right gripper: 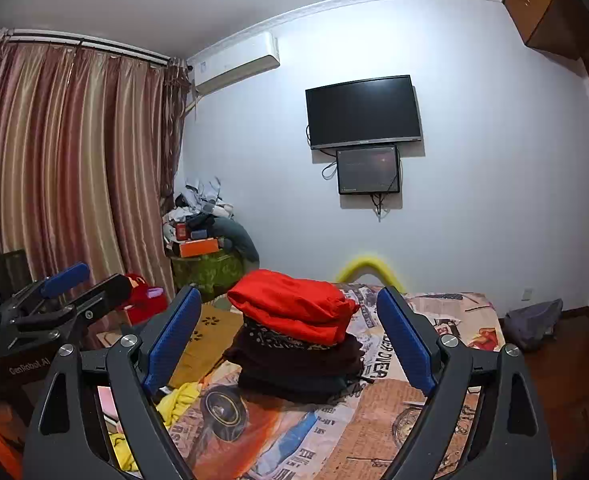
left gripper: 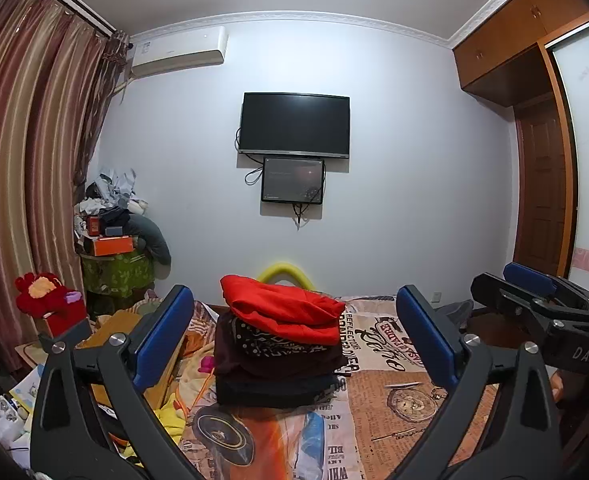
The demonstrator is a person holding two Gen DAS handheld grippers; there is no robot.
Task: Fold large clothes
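Observation:
A stack of folded clothes (left gripper: 282, 356) (right gripper: 298, 356) sits on the newspaper-print bedspread (left gripper: 398, 396) (right gripper: 374, 412). A red garment (left gripper: 282, 312) (right gripper: 294, 304) lies on top, over dark patterned, maroon and black ones. My left gripper (left gripper: 294, 294) is open and points level at the stack, which lies ahead of its blue pads (left gripper: 162, 336), not between them. My right gripper (right gripper: 290, 292) is open too, its pads (right gripper: 404, 340) framing the stack from nearer the bed's right side. Each gripper shows at the edge of the other's view, open and holding nothing.
A crumpled yellow cloth (right gripper: 178, 400) and a cardboard box (right gripper: 206, 336) lie left of the stack. A red plush toy (left gripper: 46, 300) and a cluttered green stand (left gripper: 118, 272) are by the curtain. A yellow foam arch (left gripper: 286, 272) rises behind the bed. A grey bundle (right gripper: 534, 320) lies on the floor at right.

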